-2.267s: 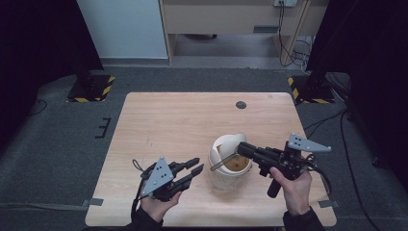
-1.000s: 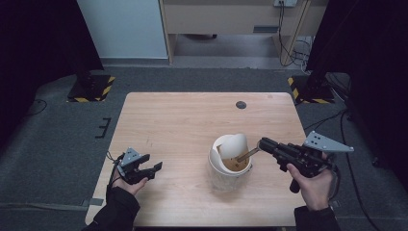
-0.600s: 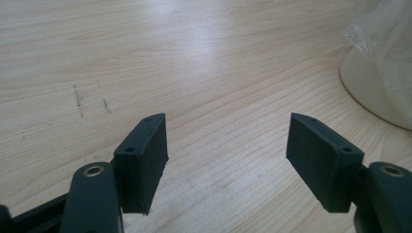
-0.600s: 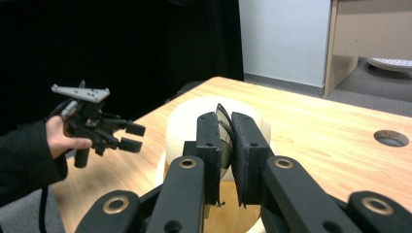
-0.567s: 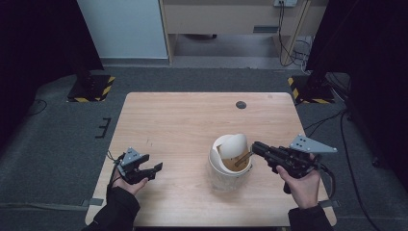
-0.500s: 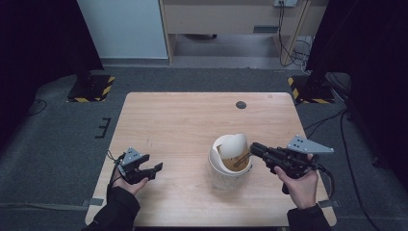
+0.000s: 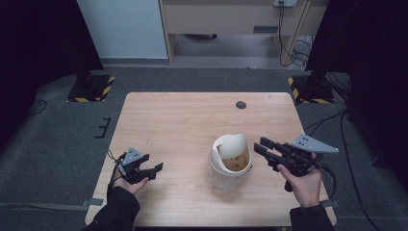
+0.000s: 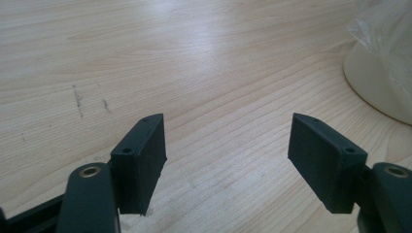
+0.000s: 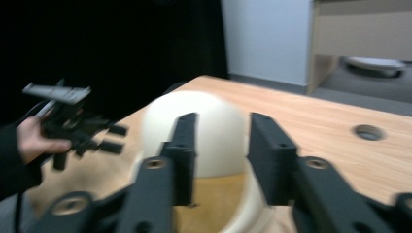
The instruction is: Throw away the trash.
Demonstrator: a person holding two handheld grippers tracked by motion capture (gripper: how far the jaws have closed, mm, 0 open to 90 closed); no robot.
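Note:
A white tub point(image 7: 226, 179) with brown contents point(image 7: 236, 162) stands right of the table's middle. A domed white lid point(image 7: 232, 145) leans tilted in its mouth. My right gripper point(image 7: 260, 145) hovers just right of the tub, pointing at it, open with nothing between its fingers. In the right gripper view the lid point(image 9: 160, 116) rises behind the parted jaws of this gripper point(image 9: 223, 119). My left gripper point(image 7: 157, 169) rests near the front left of the table point(image 7: 183, 120), open and holding nothing. The left gripper view has its jaws point(image 8: 226, 145) spread wide over bare wood, the tub point(image 8: 374, 82) at the right edge.
A dark round hole point(image 7: 241, 105) sits in the far middle of the tabletop. Black stands with yellow-striped feet point(image 7: 91, 86) flank the table on the grey floor. A wooden cabinet point(image 7: 226, 19) lies beyond the far edge. The person's left hand point(image 9: 29, 136) grips the other gripper.
My right gripper has drawn back to the right, out of the tub's mouth. The left gripper moved left toward the table's front left and has stayed there, open.

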